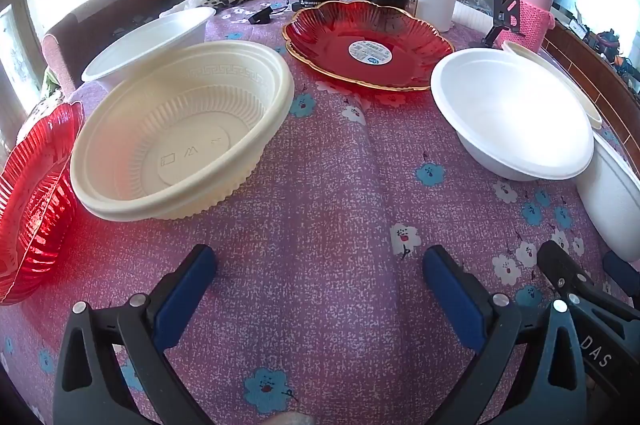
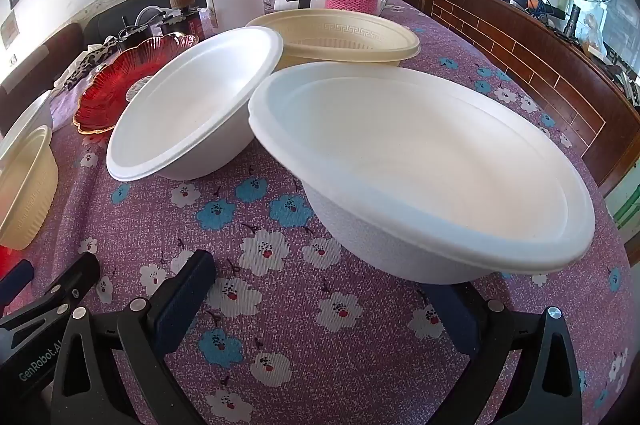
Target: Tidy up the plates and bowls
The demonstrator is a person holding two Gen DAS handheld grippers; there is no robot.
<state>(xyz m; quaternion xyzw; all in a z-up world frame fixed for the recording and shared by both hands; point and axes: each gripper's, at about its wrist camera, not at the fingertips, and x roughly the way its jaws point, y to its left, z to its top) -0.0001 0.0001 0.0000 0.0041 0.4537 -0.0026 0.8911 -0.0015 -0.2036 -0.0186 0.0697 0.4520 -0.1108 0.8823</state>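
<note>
Left wrist view: left gripper (image 1: 320, 261) wide open, nothing between the fingers, over the purple flowered cloth (image 1: 320, 185). Ahead on the left a cream bowl (image 1: 180, 133), beside a red plate (image 1: 32, 193). Farther back another red plate (image 1: 368, 49). On the right a white bowl (image 1: 512, 113).

Right wrist view: right gripper (image 2: 320, 285) wide open too, empty. Just ahead a big white bowl (image 2: 420, 169), touching no finger.
</note>
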